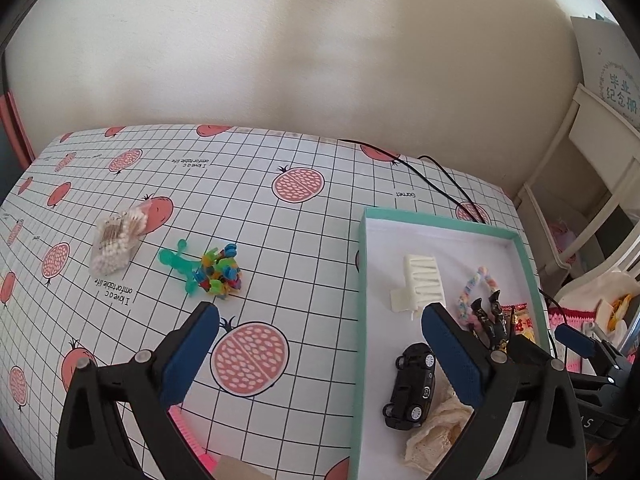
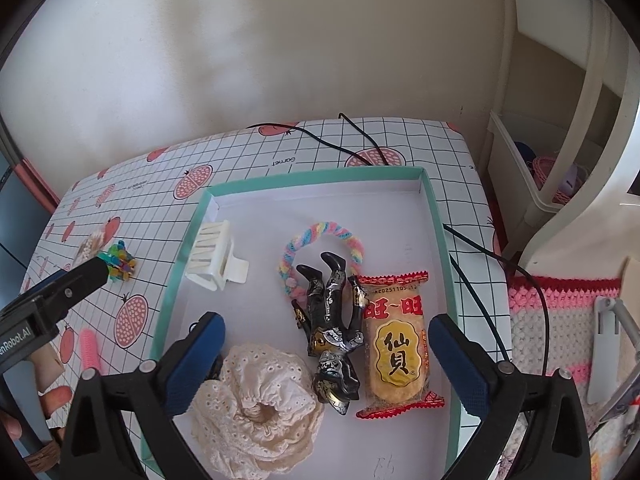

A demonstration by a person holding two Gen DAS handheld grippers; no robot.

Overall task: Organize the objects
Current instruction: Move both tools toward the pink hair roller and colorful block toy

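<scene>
A teal-rimmed white box [image 1: 362,264] [image 2: 436,216] lies on the right of the table. In it are a white hair claw [image 1: 420,286] [image 2: 214,256], a pastel braided loop [image 2: 320,236], a black figurine [image 2: 332,336], a rice cracker packet [image 2: 398,344], a cream lace scrunchie [image 2: 256,408] and a black toy car [image 1: 412,388]. Loose on the cloth are a bag of cotton swabs [image 1: 114,242], a green toy [image 1: 176,260] and a heap of colourful picks [image 1: 222,270]. My left gripper [image 1: 320,340] is open, straddling the box's left wall. My right gripper [image 2: 326,352] is open above the figurine.
The table has a grid cloth with pomegranate prints [image 1: 280,208]. A pink comb [image 2: 90,346] lies near the front edge. A black cable [image 2: 480,248] runs over the back right. A white shelf [image 1: 592,184] and a crocheted cloth [image 2: 560,320] stand to the right.
</scene>
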